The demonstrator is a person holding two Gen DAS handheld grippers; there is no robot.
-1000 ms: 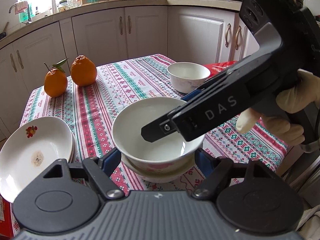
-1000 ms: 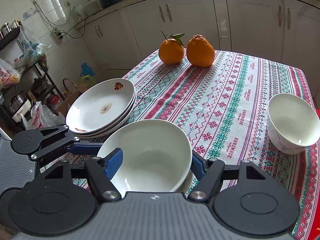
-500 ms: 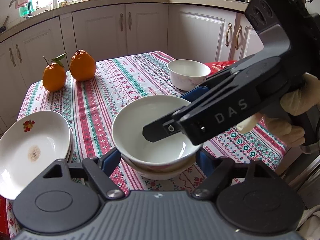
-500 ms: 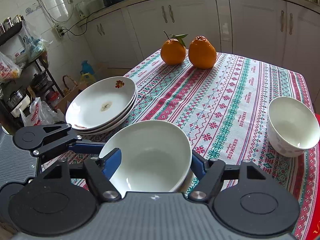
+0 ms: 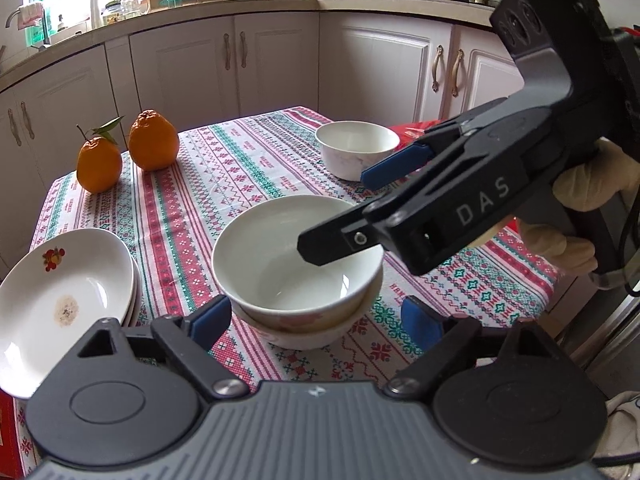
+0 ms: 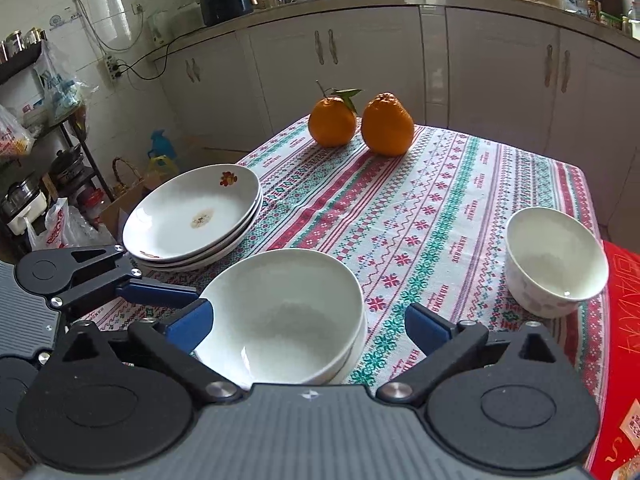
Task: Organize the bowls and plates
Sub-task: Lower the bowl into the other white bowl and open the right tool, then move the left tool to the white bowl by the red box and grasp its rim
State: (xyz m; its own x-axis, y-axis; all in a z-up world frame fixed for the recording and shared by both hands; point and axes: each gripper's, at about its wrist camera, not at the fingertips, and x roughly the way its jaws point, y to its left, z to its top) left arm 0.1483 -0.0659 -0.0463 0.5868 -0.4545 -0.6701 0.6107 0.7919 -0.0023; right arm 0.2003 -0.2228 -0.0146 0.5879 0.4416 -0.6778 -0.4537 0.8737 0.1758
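Two nested white bowls (image 5: 296, 276) stand on the patterned tablecloth, also in the right wrist view (image 6: 280, 316). My left gripper (image 5: 316, 320) is open, its blue pads apart from either side of the stack. My right gripper (image 6: 308, 324) is open just above and behind the stack; it shows in the left wrist view (image 5: 400, 196) hovering over the bowls. A single white bowl (image 5: 356, 148) stands at the far right (image 6: 556, 260). A stack of white plates (image 5: 60, 292) with a fruit print lies at the left (image 6: 196, 220).
Two oranges (image 5: 128, 152) sit at the table's far end (image 6: 360, 120). A red mat (image 6: 624, 320) covers the right table edge. White kitchen cabinets (image 5: 280, 60) stand behind the table. Shelves and bags (image 6: 36, 140) stand left of it.
Both grippers have opened wider and drawn back and up from the nested bowls. The top bowl now rests released in the lower one.
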